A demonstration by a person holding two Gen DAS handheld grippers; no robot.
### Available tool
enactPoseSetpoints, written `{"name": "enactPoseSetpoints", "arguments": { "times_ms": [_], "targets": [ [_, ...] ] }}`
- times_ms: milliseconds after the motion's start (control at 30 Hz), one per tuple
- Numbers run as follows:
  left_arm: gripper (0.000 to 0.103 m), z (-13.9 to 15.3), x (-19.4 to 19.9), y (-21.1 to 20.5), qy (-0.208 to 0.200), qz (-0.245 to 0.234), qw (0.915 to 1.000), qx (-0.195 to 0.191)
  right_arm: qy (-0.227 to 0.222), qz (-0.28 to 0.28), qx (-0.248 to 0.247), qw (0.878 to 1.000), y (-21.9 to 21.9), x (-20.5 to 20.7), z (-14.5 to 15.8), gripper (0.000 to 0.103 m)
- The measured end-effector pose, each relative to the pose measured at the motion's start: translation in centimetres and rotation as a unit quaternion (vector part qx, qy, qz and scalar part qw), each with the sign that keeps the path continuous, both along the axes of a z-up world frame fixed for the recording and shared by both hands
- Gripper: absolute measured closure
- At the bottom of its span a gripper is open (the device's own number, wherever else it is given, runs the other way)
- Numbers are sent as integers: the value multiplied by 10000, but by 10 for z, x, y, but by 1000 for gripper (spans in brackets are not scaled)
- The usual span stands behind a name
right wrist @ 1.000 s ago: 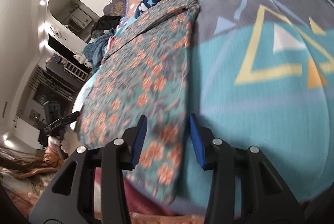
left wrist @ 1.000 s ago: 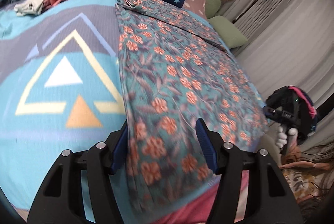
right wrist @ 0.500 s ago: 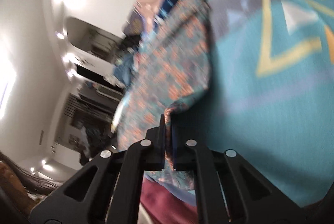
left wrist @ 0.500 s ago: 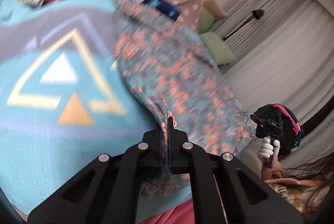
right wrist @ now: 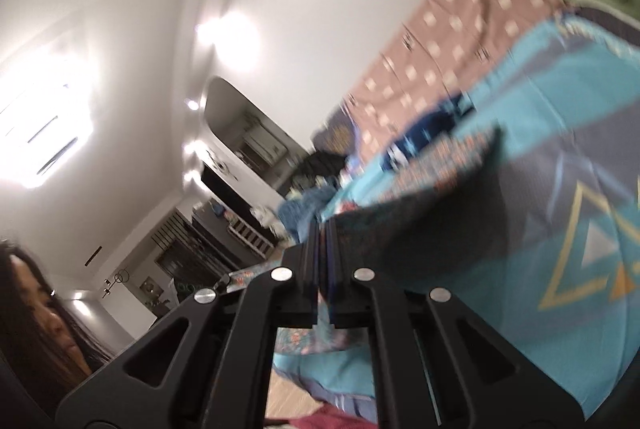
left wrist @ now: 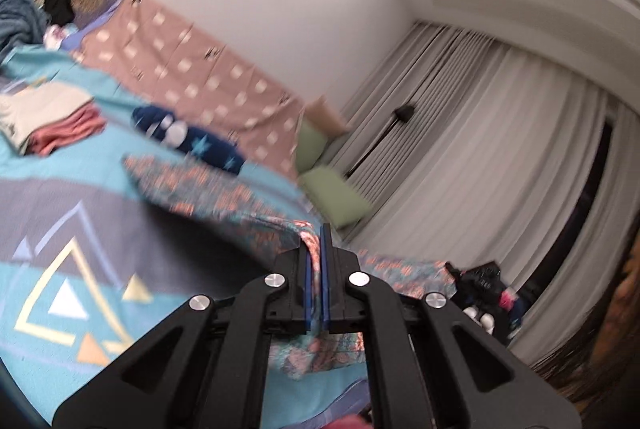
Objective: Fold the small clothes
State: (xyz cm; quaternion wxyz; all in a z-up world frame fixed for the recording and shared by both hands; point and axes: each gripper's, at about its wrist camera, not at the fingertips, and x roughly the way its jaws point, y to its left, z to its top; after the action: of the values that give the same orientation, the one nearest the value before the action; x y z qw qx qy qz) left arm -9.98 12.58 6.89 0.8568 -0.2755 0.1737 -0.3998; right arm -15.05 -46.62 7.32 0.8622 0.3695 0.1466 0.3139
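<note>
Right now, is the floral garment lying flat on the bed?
No, the left gripper holds the floral garment lifted above the bed cover.

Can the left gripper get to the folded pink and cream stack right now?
Probably not: the left gripper is shut on the floral garment, lifted off the bed; the stack lies well beyond.

Bed with teal triangle-print blanket. On it: floral garment, far end resting near the head edge, near end raised; navy star piece just beyond; folded cream-pink stack toward far left corner; green pillows at far right corner.
</note>
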Motion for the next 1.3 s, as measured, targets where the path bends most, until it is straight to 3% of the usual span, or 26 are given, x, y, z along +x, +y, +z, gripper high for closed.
{"name": "enactPoseSetpoints", "arguments": {
  "times_ms": [133, 233, 367, 433, 467, 500, 600, 667, 767, 867, 933, 967, 1000, 1033, 1100, 1167, 1300],
  "targets": [
    [100, 19, -10, -8, -268, 129, 9993, 213, -598, -125, 20, 9981, -9, -20, 26, 103],
    [100, 13, 1, -19, -160, 185, 9983, 522, -696, -534, -442, 9952, -11, -21, 37, 103],
    [100, -26, 25, -21, 572, 324, 9952, 727, 506, -536, -660, 9951, -14, 17, -6, 97],
    [100, -43, 33, -17, 861, 394, 9926, 763, 1189, -510, -796, 9884, -13, 32, -38, 84],
    [100, -51, 36, -16, 977, 419, 9914, 765, 1589, -476, -830, 9826, -13, 37, -59, 66],
    [100, -57, 37, -13, 1049, 427, 9908, 746, 1975, -413, -830, 9759, -11, 43, -80, 60],
    [100, -64, 40, -9, 1171, 438, 9895, 726, 2673, -148, -774, 9604, -2, 51, -129, 60],
    [100, -66, 40, -9, 1174, 417, 9895, 735, 2797, 54, -723, 9573, 7, 47, -146, 62],
    [100, -66, 40, -11, 1163, 363, 9896, 765, 2674, 382, -649, 9606, 14, 38, -149, 57],
    [100, -67, 41, -12, 1145, 337, 9902, 720, 2879, 1133, -523, 9495, 32, 34, -157, 56],
    [100, -69, 41, -13, 1139, 329, 9907, 672, 2885, 1327, -571, 9465, 41, 30, -159, 56],
    [100, -69, 42, -13, 1147, 321, 9908, 641, 2880, 1252, -565, 9477, 43, 31, -160, 69],
    [100, -69, 43, -13, 1151, 321, 9909, 617, 2922, 1159, -572, 9476, 43, 27, -158, 100],
    [100, -67, 43, -12, 1139, 347, 9912, 586, 2978, 1023, -616, 9471, 42, 26, -157, 99],
    [100, -59, 42, -9, 1056, 373, 9930, 389, 2644, 697, -452, 9608, 36, 30, -140, 100],
    [100, -40, 40, -8, 776, 384, 9960, 232, 1817, 539, -134, 9818, 26, 28, -106, 100],
    [100, -3, 38, -12, 177, 477, 9982, 310, 706, 19, -339, 9969, 15, 26, -36, 100]
  ]
}}
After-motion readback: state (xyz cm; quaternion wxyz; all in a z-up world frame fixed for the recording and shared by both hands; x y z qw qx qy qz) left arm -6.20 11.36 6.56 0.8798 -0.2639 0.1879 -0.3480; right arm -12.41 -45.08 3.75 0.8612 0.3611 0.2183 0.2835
